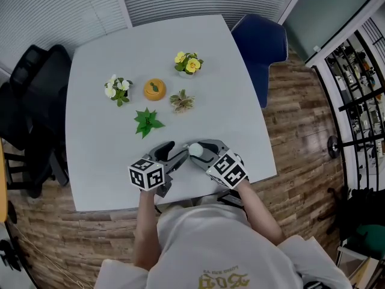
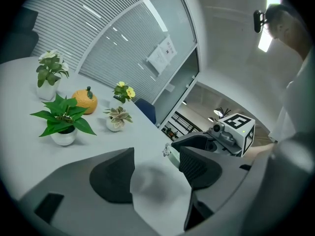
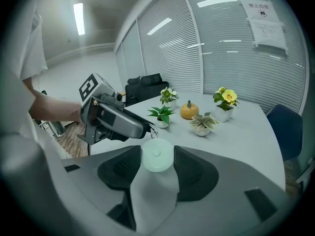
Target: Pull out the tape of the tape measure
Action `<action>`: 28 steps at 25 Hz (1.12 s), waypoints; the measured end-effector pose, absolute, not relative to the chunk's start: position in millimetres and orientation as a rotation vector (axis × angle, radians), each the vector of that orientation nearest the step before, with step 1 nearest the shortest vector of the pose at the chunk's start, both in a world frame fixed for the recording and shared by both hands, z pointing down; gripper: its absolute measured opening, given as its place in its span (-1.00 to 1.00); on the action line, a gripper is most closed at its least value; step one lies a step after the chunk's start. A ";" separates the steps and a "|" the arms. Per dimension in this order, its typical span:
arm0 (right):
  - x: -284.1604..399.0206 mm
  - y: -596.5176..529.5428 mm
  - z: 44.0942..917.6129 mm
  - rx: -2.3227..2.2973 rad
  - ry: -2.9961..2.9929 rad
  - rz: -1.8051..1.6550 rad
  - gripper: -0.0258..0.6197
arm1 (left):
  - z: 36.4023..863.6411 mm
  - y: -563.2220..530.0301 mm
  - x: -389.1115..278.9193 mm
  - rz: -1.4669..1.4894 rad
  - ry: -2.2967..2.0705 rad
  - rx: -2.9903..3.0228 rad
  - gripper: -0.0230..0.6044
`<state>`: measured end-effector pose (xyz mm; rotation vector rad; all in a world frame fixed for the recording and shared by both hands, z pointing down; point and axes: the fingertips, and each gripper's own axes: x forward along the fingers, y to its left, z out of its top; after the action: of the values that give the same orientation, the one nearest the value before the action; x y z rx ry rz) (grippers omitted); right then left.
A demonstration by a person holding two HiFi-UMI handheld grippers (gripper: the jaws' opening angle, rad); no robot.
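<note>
Your right gripper (image 3: 157,157) is clamped on the round tape measure (image 3: 157,154), held over the near edge of the table (image 1: 240,101). Your left gripper (image 2: 156,157) stands open and empty, just short of the tab (image 2: 167,150); next, ease forward and pinch it

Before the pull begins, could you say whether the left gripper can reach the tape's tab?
Probably yes: the right gripper holds the tape measure, tab ahead of the left gripper, its jaws open, nothing between.
</note>
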<state>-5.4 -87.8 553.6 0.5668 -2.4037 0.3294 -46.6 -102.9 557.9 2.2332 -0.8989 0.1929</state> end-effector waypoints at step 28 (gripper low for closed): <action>-11.0 -70.9 548.1 0.475 -2.462 0.357 -0.22 | 544.7 -89.2 -30.1 0.011 -0.703 2.204 -0.65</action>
<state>-11.0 -70.9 548.1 0.4749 -2.4622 0.3566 -30.1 -89.2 544.7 2.2043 -0.7031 0.0112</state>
